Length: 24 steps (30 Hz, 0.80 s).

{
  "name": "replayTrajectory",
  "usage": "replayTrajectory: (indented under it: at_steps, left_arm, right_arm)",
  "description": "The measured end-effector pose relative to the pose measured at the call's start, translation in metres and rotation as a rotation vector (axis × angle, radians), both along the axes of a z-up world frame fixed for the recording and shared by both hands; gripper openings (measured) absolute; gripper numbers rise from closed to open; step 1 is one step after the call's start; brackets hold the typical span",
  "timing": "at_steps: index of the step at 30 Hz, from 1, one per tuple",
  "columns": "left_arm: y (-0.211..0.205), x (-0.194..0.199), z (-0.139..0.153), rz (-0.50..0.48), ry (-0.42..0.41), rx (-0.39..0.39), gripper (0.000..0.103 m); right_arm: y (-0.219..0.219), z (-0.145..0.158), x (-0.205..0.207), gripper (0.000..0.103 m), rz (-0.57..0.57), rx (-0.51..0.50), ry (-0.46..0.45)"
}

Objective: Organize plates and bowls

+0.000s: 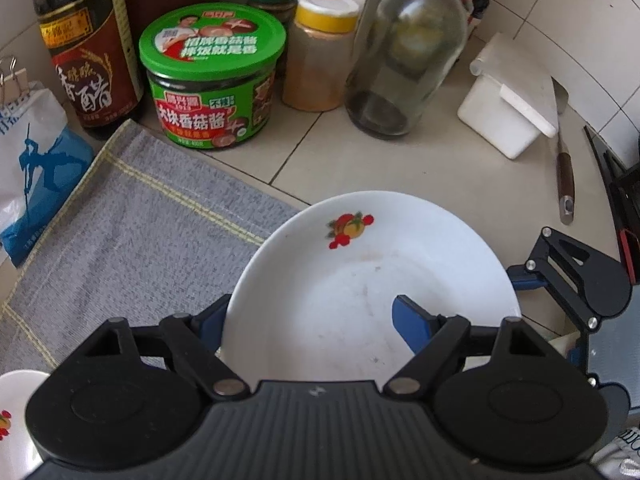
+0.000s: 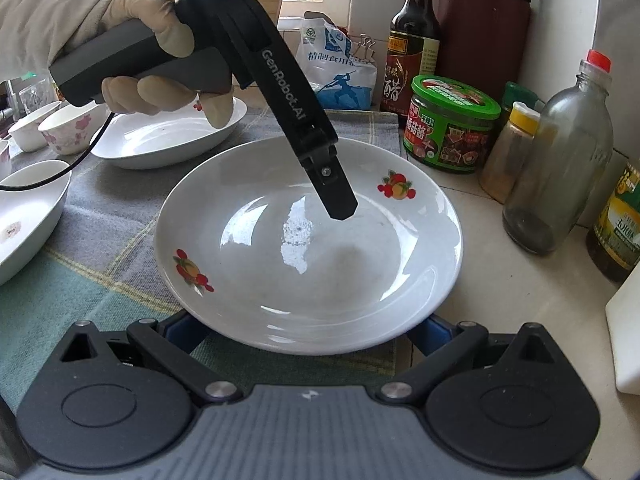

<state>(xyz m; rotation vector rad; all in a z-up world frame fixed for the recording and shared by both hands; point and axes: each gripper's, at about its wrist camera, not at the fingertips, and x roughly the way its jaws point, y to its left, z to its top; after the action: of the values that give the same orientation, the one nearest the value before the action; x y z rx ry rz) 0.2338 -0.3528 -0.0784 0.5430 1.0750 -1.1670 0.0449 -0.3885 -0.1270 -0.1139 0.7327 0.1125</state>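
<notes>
From the left wrist camera, the left gripper point(image 1: 310, 316) has its jaws set wide about the near rim of the white plate point(image 1: 372, 276), one blue finger point(image 1: 412, 320) lying over the plate's inner surface and the other mostly hidden behind the rim on the opposite side, so whether they press the rim cannot be told. The plate lies half on the grey cloth point(image 1: 132, 220) and half on the tiled counter point(image 1: 340, 160). Beyond it stand a vinegar bottle point(image 1: 86, 48), a green-lidded jar point(image 1: 212, 76), a yellow-capped spice jar point(image 1: 320, 56) and a glass bottle point(image 1: 404, 56); a white box point(image 1: 504, 112) and a knife point(image 1: 565, 176) lie further along towards the right gripper point(image 1: 576, 280), which sits at the plate's edge. A salt bag point(image 1: 32, 168) is cut off at the frame's side, as is another dish point(image 1: 16, 420) in the corner. From the right wrist camera, the right gripper point(image 2: 308, 332) has its jaws spread wide under the plate's point(image 2: 308, 248) near rim, their tips hidden beneath it. The gloved hand point(image 2: 132, 44) tilts the left gripper's point(image 2: 340, 200) finger down onto the plate's middle. Another plate point(image 2: 168, 136) lies behind, well apart, small cups point(image 2: 64, 128) beyond it, and a dish point(image 2: 28, 216) is cut off at the frame edge. The jars crowd close to the plate's far edge; bare counter point(image 2: 520, 300) lies just beside it.
</notes>
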Motion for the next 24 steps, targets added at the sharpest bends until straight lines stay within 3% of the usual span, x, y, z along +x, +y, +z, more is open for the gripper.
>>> replayTrajectory:
  at_steps: [6, 14, 20, 24]
  left_arm:
    - [0.002, -0.003, -0.001, 0.014, -0.029, -0.014, 0.087]
    - [0.029, -0.024, 0.029, 0.073, -0.171, -0.084, 0.088]
    - [0.072, -0.074, 0.071, 0.098, -0.384, -0.206, 0.092]
    - [0.114, -0.104, 0.092, 0.15, -0.469, -0.286, 0.097]
  right_arm:
    - [0.0, 0.002, -0.002, 0.103, -0.009, 0.004, 0.002]
    - [0.008, 0.01, -0.023, 0.103, -0.077, 0.006, 0.017]
    - [0.025, 0.023, -0.045, 0.103, -0.11, -0.009, -0.001]
    - [0.042, 0.031, -0.05, 0.103, -0.126, -0.049, -0.001]
